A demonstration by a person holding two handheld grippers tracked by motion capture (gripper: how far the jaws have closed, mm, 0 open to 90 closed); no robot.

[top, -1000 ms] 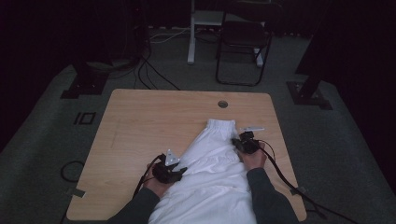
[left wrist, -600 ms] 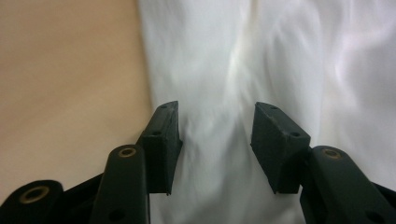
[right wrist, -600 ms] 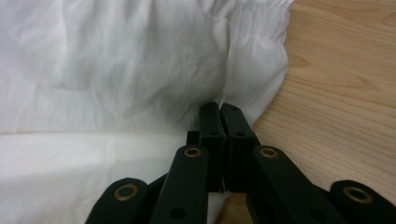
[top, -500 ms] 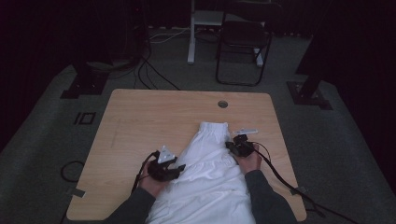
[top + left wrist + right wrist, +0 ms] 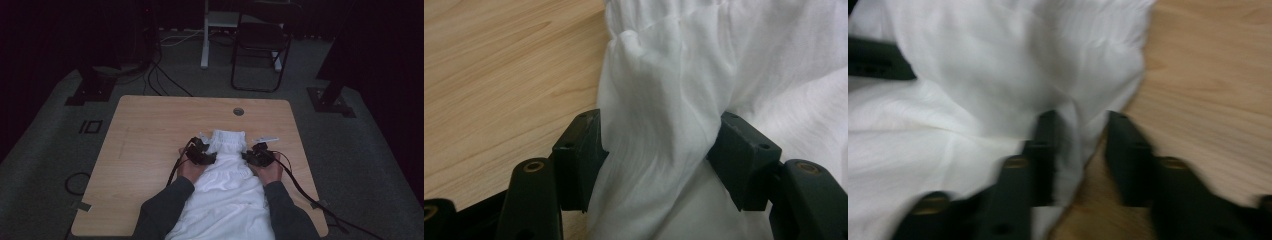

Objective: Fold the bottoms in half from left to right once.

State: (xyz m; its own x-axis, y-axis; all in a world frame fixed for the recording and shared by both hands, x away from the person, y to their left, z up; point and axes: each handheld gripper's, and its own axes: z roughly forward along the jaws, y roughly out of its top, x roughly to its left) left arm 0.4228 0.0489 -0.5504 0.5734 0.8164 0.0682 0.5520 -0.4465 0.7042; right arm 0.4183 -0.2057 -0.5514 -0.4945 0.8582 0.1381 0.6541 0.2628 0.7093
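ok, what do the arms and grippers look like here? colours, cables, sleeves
Both forearms wear dark grey long sleeves. The left gripper and right gripper have blocky matte black jaws with brass-coloured pivot screws. A black cable trails from the right gripper over the light wooden table; another loops from the left.

Table [image 5: 150, 135]: pale wood, visible grain, smooth with a low satin sheen. Cloth [image 5: 227, 185]: thin white woven fabric, matt, soft, finely creased, gathered into a ruffled band at its far end. Left gripper [image 5: 654, 150]: matt black plastic jaws with brass-coloured screw heads, bunched cloth pressed between them. Right gripper [image 5: 1080, 150]: same matt black plastic; picture blurred, finish detail unclear. Sleeves [image 5: 165, 205]: dark knit-like fabric, matt. Floor [image 5: 45, 150]: grey carpet, rough, dull.
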